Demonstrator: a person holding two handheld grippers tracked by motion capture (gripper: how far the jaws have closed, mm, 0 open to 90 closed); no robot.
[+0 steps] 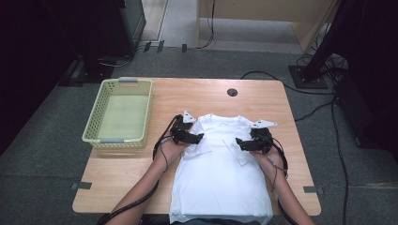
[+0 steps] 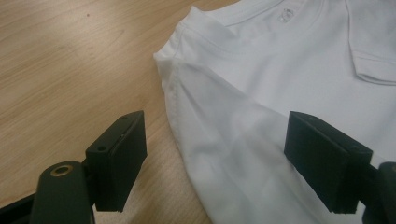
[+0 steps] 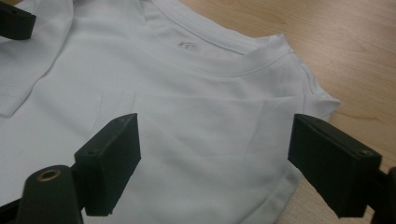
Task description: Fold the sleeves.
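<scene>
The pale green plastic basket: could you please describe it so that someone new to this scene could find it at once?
Start from the light wooden table and look to its far left corner. There sits the pale green plastic basket, rectangular, with perforated walls, and nothing inside it. It stands apart from the white T-shirt spread beside it, and is the table's one container.

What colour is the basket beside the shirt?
Pale yellow-green basket, seen best in the high view.
</scene>
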